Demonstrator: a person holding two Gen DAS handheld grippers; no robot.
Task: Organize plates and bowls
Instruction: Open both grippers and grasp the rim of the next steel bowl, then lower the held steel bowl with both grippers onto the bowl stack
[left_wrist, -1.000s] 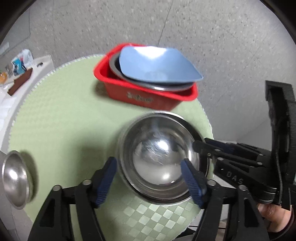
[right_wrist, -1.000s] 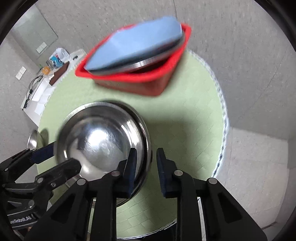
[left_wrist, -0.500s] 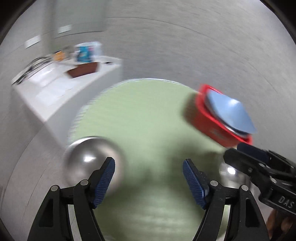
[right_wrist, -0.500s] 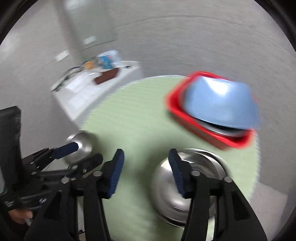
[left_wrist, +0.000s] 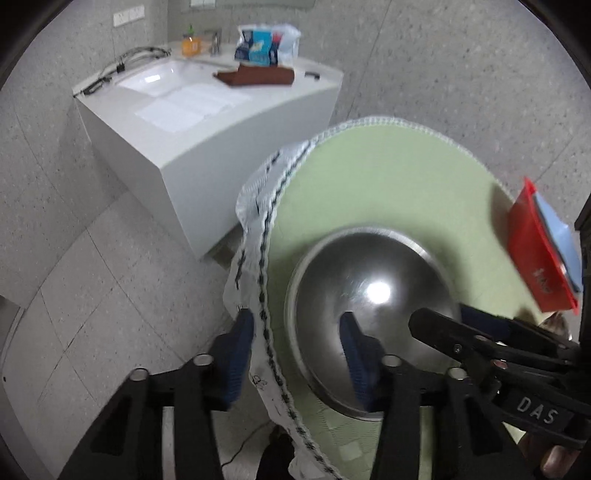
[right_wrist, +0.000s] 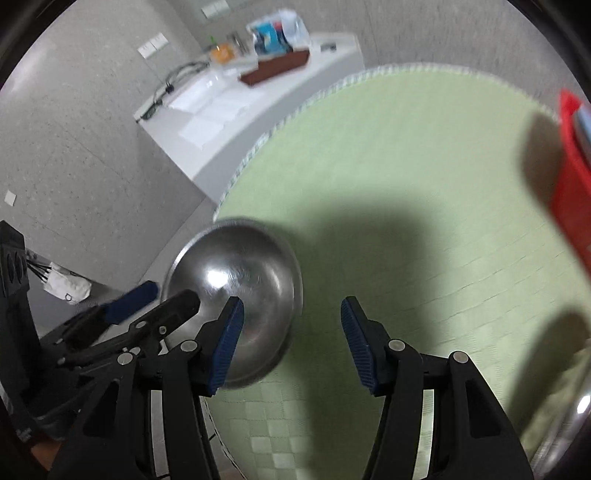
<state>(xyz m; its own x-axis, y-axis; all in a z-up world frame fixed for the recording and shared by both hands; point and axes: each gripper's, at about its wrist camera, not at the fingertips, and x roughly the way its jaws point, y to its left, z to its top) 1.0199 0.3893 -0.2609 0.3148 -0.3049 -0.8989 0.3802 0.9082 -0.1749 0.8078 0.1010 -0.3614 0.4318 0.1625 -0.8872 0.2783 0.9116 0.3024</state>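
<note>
Two hand-held grippers over a round, green-covered desk (right_wrist: 424, 184).
The left hand-held gripper (left_wrist: 295, 354) is closing, its pads straddling the near rim of an upturned steel bowl (left_wrist: 369, 295) by the desk's edge. The right hand-held gripper (right_wrist: 291, 343) hangs released beside it, empty.

White counter (left_wrist: 207, 122), brown cloth (left_wrist: 255, 76), orange bottle (left_wrist: 190, 45)

A: Round steel bowl (left_wrist: 369, 302), lower centre of the left wrist view: polished metal, glossy, throwing a bright glare.

B: Pale green woven tablecloth (right_wrist: 406, 166) under it, matt. Red plastic bin (left_wrist: 535, 258) at the right edge, smooth.
</note>
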